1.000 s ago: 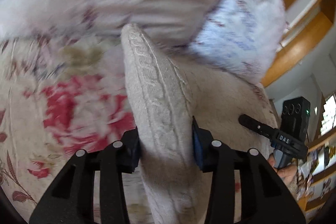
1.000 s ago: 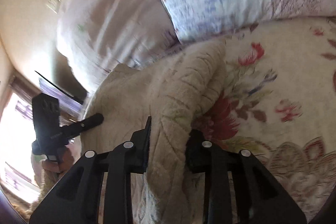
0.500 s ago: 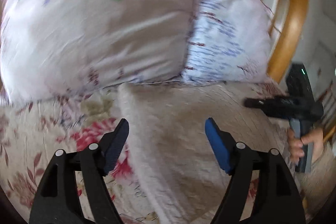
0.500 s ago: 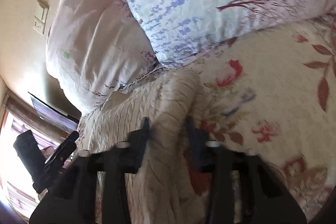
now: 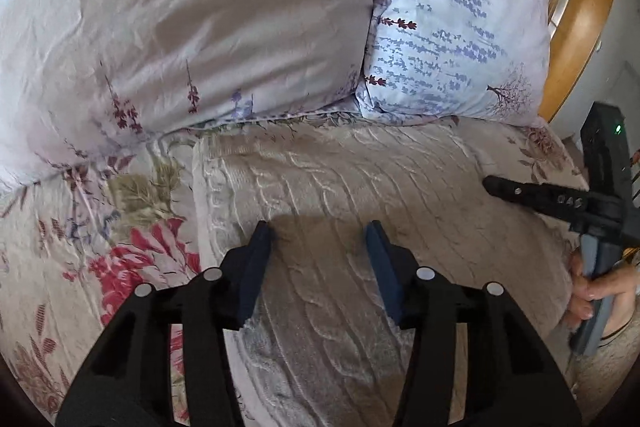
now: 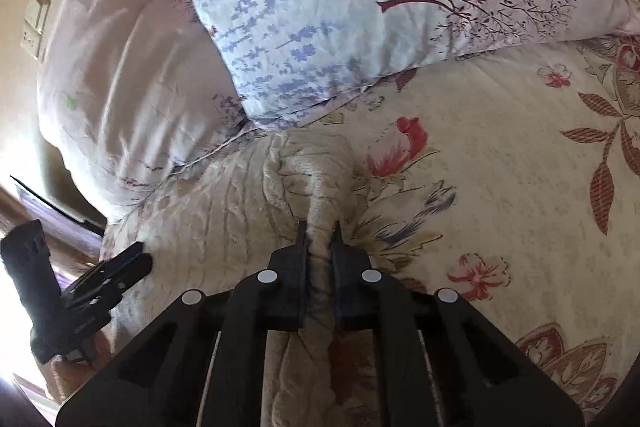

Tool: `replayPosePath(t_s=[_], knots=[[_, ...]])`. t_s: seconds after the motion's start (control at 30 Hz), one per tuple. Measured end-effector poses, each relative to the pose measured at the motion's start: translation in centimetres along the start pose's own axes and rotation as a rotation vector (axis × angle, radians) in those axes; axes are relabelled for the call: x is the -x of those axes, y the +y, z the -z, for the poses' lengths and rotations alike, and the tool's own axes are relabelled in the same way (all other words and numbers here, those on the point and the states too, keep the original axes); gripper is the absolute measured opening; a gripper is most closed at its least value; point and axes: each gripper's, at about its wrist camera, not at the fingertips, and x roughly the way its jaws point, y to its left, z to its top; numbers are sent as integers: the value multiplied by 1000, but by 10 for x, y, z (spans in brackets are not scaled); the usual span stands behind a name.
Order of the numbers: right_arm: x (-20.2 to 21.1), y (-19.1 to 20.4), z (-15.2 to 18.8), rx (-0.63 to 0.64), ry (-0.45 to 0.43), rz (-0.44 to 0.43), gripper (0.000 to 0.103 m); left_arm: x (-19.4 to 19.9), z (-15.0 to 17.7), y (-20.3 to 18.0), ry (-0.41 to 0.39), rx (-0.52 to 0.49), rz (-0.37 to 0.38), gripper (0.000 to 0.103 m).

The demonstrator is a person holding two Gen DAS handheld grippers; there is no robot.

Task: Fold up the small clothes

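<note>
- My left gripper (image 5: 318, 259) stands with its blue pads (image 5: 256, 267) wide apart and nothing between them, poised above the cream cable-knit garment (image 5: 360, 187).
- My right gripper (image 6: 320, 247) has its jaws pinched onto a bunched ridge at the garment's (image 6: 312, 187) edge; the fabric gathers upward from the pinch toward twelve o'clock.
- The garment lies spread on the floral bedspread (image 5: 120, 267), its far edge touching the pillows at twelve o'clock.
- In the left view, the mauve pillow (image 5: 200, 27) sits at eleven o'clock and the lavender-print pillow (image 5: 452, 27) at one o'clock, side by side and touching.
- The other gripper shows in each view: the right at three o'clock, the left at eight o'clock.
- No containers are visible to me.
</note>
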Motion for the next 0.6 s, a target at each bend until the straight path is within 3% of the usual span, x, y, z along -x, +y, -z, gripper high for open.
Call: replayPosePath(t_s=[0.1, 0.23, 0.37, 0.4, 0.5, 0.6], knots=[[20, -2, 6, -34, -3, -56, 30, 20, 12, 7, -28, 19, 48, 57], [52, -2, 25, 6, -10, -103, 36, 55, 40, 26, -63, 59, 108, 65], [56, 1, 46, 51, 25, -104, 31, 62, 62, 30, -24, 65, 124, 66], [52, 3, 50, 63, 31, -84, 17, 59, 66, 28, -8, 60, 113, 66], [53, 3, 59, 53, 7, -44, 16, 47, 75, 25, 34, 42, 49, 65], [51, 5, 65, 42, -12, -7, 16, 37, 82, 27, 61, 64, 34, 62]])
